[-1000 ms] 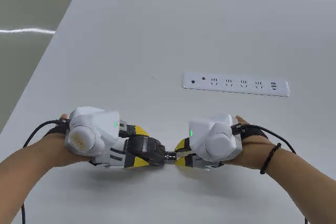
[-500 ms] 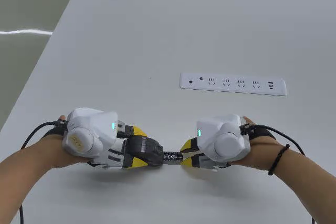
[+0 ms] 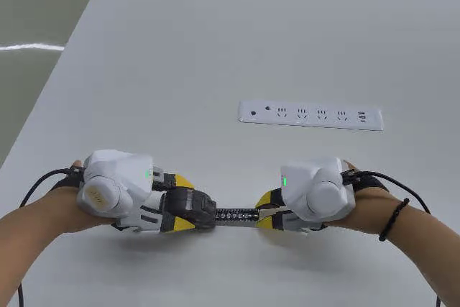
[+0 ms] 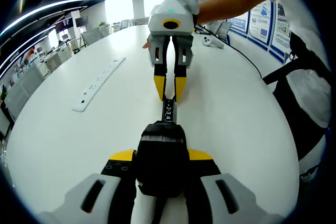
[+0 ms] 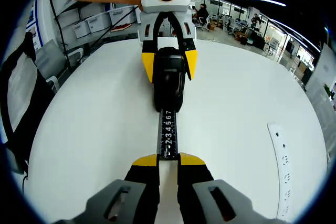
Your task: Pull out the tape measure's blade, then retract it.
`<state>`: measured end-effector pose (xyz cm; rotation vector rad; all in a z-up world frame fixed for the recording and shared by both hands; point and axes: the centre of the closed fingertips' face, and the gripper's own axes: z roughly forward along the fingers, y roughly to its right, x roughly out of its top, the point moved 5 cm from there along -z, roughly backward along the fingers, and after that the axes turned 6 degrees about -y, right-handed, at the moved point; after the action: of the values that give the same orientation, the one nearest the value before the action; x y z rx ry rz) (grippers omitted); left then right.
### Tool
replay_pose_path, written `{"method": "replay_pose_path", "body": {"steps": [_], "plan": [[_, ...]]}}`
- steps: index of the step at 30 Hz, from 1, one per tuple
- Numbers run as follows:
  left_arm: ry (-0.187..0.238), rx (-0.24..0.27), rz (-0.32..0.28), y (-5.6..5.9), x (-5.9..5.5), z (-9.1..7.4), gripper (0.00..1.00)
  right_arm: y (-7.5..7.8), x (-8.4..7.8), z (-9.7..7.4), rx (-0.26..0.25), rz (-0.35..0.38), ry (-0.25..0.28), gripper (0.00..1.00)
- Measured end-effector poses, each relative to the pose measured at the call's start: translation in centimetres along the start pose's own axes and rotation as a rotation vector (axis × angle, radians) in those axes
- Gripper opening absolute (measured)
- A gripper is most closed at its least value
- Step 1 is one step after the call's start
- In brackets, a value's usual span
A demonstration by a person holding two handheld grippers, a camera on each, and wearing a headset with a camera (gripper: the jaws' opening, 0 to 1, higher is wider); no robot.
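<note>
A black tape measure case [image 3: 194,208] [image 4: 161,156] [image 5: 168,77] rests on the white table, with my left gripper [image 3: 182,209] [image 4: 157,157] shut around it. A short length of dark blade with white numbers [image 3: 236,215] [image 4: 168,112] [image 5: 167,135] runs out of the case to the right. My right gripper [image 3: 264,211] [image 5: 168,158] is shut on the blade's end, yellow tips pinched together. The two grippers face each other near the table's front edge, a short gap apart.
A white power strip [image 3: 310,115] [image 4: 98,83] [image 5: 281,156] lies flat on the table [image 3: 215,48] behind the right gripper. A small white device with a cable [image 4: 212,43] sits further off. The table's left edge [image 3: 50,84] drops to the floor.
My right gripper has moved right, away from the case, drawing more blade out. The gap between the two grippers has widened. The left gripper keeps holding the case.
</note>
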<state>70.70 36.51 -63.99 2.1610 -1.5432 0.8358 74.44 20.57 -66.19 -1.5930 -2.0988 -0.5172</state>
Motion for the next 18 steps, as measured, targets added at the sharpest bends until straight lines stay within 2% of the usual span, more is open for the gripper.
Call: {"method": "replay_pose_path", "body": {"steps": [18], "plan": [[-0.008, -0.001, 0.003, -0.1, 0.0, -0.1, 0.31, -0.3, -4.1, -3.0, -0.024, 0.045, -0.019, 0.09]]}}
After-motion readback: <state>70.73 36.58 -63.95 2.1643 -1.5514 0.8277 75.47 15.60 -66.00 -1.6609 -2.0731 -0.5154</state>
